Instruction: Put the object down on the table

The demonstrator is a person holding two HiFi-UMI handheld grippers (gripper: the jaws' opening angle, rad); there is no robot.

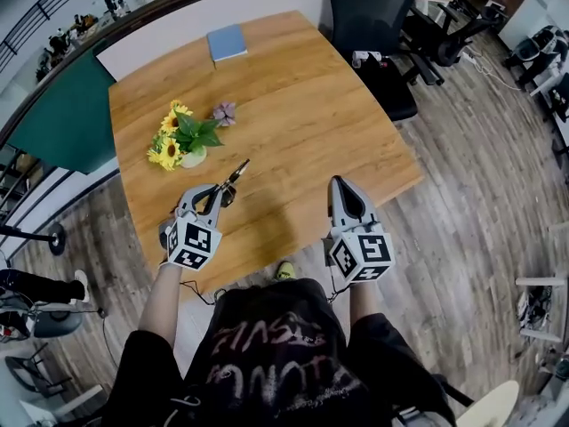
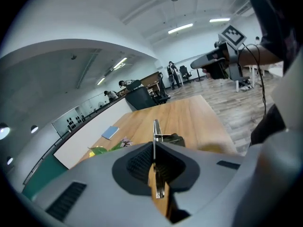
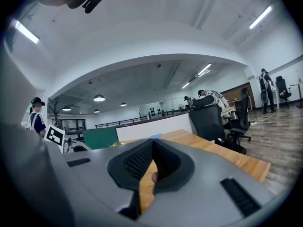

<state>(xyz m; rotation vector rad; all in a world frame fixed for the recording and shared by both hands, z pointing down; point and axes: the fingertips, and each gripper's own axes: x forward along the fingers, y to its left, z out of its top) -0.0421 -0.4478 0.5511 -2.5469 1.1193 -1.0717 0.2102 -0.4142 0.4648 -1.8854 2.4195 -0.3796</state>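
A slim metal tool with dark handles, like small scissors [image 1: 234,176], sticks out of my left gripper [image 1: 215,197] and points up and to the right over the near left part of the wooden table [image 1: 302,105]. In the left gripper view its thin blade [image 2: 155,135] stands on edge between the pads, with the left gripper [image 2: 154,149] shut on it. Whether the tool touches the tabletop I cannot tell. My right gripper [image 1: 343,188] hovers over the near right part of the table, shut with nothing in it; in its own view the right gripper [image 3: 152,148] has its pads together.
A bunch of sunflowers with a purple bloom [image 1: 185,136] lies on the table beyond the left gripper. A blue book [image 1: 228,43] rests at the far edge. A black office chair [image 1: 373,25] stands at the far right corner. Wooden floor surrounds the table.
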